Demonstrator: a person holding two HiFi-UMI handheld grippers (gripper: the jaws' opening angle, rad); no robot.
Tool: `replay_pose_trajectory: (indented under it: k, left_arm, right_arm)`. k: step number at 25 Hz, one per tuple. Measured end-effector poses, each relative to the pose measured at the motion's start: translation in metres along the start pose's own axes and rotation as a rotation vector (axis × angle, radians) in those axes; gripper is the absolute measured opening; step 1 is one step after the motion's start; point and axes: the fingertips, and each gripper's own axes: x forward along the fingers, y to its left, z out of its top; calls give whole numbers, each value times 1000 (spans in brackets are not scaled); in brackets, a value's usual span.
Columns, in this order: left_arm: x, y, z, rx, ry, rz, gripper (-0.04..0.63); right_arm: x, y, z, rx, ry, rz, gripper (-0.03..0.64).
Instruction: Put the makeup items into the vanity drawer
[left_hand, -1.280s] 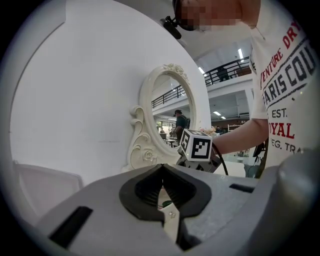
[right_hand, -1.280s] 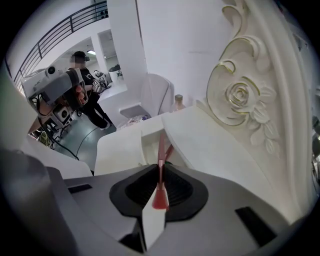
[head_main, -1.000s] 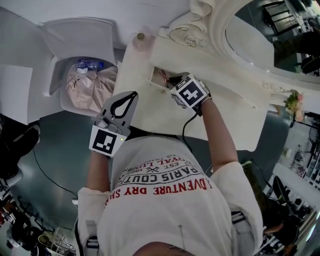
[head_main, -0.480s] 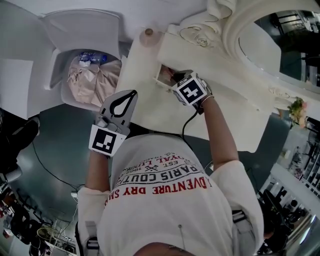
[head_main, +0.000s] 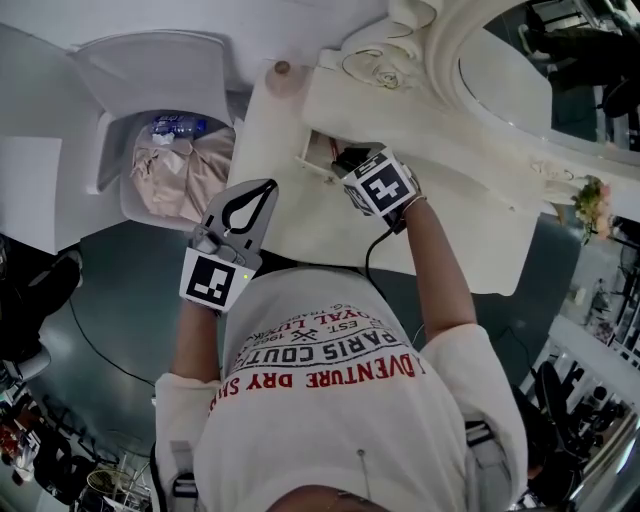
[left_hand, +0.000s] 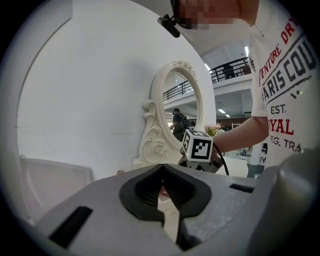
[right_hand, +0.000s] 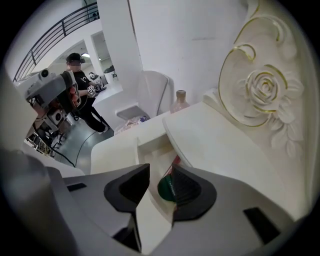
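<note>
The right gripper (right_hand: 159, 175) reaches over the small open cream drawer (right_hand: 150, 150) at the far left of the white vanity table (head_main: 300, 225). Its jaws are apart, and a dark green round makeup item (right_hand: 166, 189) touches the right-hand one. The left gripper (left_hand: 161, 172) hangs at the table's near left edge, jaws together on nothing.

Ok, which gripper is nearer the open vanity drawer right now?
Right. The right gripper sits at the drawer opening, jaws apart over it; the left gripper hangs back over the front edge of the vanity, jaws together.
</note>
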Motion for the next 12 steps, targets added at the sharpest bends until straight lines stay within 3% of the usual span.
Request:
replay_pose_trajectory:
  k: [2,7,12]
  left_arm:
    - [2,-2,5,6,-9,-9,8]
    - [9,-9,17,7,-32,-28,8]
    - [22,-20,32,22,-58,-51,7]
  right_arm:
    - [-10,-3,0,19,-27,-25,129]
    - [-45,-17,3,94,-147,-129,7]
    - [-92,-26,9,197,-349,-163,-2]
